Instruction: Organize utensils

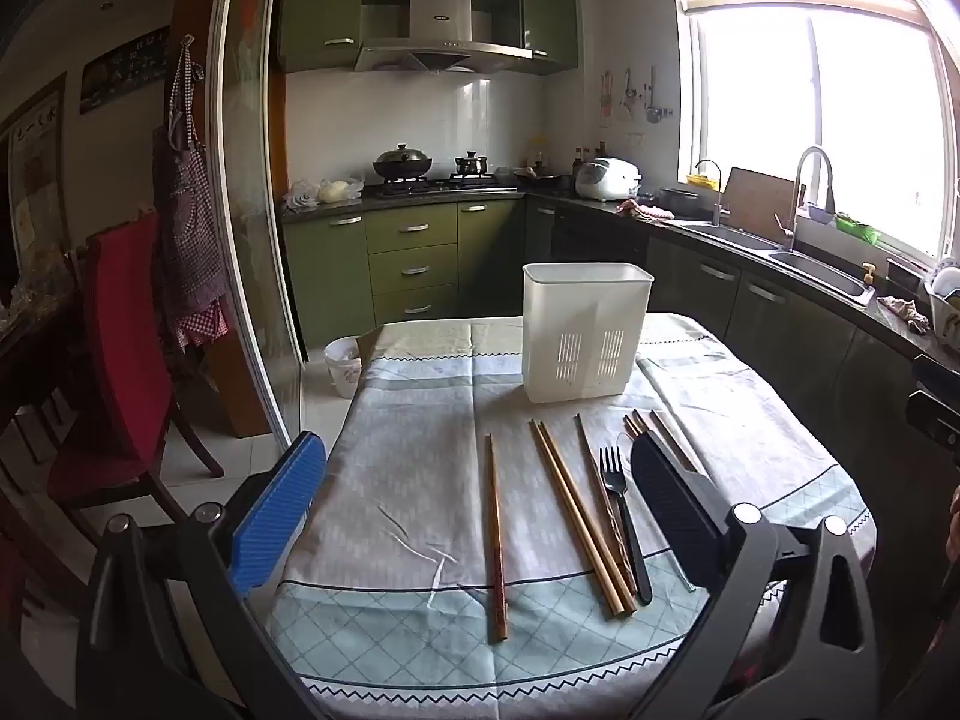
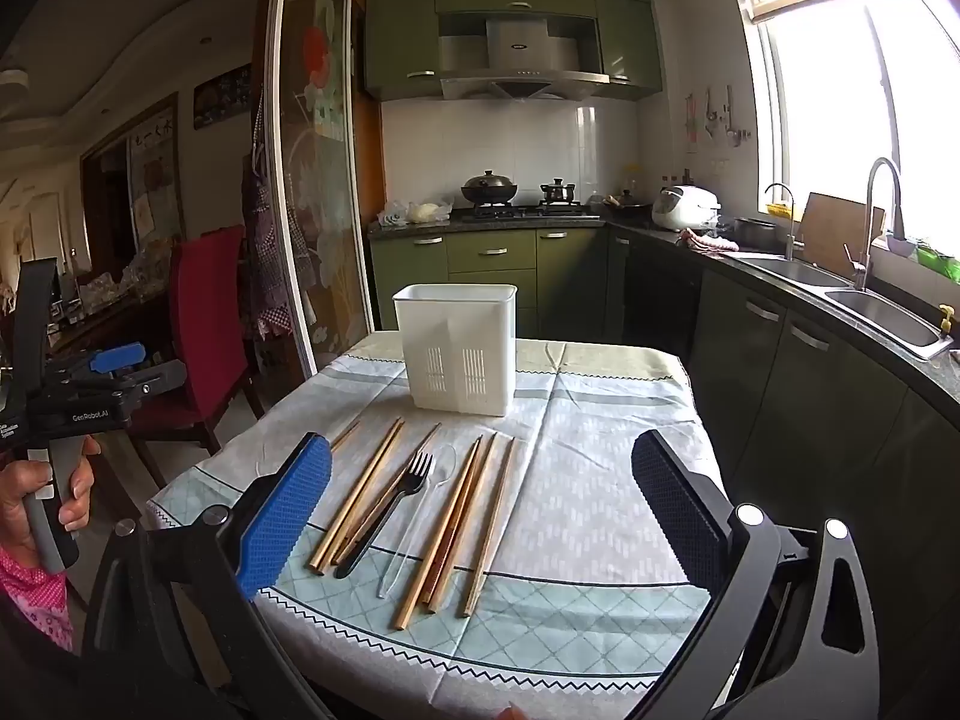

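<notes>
Both the left gripper and the right gripper hang above the table with fingers spread wide and nothing between them. Wooden chopsticks, a black fork and what looks like a clear spoon lie side by side on the cloth, near the upright white holder behind them.

A: How does the left gripper stand?
B: Fingers spread wide, nothing between them, raised and level. The person's left hand is wrapped round its handle.
A: And the right gripper?
B: Same: fingers wide apart, empty, held level beside the left one.
</notes>
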{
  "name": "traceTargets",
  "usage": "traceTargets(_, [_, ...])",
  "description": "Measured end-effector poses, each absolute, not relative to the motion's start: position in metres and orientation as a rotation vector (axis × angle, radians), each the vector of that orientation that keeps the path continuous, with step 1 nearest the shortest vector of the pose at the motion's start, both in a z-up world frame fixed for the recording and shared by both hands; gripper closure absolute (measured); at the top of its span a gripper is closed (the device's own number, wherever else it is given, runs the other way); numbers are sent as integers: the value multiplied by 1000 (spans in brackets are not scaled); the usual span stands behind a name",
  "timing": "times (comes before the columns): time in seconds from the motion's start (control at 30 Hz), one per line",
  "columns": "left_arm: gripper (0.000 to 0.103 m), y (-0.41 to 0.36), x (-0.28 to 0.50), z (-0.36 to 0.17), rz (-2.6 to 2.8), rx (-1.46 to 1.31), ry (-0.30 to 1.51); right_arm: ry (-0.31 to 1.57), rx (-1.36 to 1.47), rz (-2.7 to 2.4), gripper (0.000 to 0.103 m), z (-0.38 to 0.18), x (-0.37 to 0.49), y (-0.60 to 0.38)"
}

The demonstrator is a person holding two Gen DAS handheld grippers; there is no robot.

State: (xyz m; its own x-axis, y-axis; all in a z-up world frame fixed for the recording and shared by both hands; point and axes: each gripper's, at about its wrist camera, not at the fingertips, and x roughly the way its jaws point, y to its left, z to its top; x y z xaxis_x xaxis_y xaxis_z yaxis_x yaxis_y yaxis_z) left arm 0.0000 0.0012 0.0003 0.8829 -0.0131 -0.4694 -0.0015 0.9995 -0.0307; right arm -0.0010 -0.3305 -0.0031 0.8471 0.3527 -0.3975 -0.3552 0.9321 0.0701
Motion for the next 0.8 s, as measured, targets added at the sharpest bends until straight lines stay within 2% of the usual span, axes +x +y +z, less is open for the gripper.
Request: traceTargets(0.8, [6,-7,-2,5,1,23,482,423,-1,368,4,-6,2,-334])
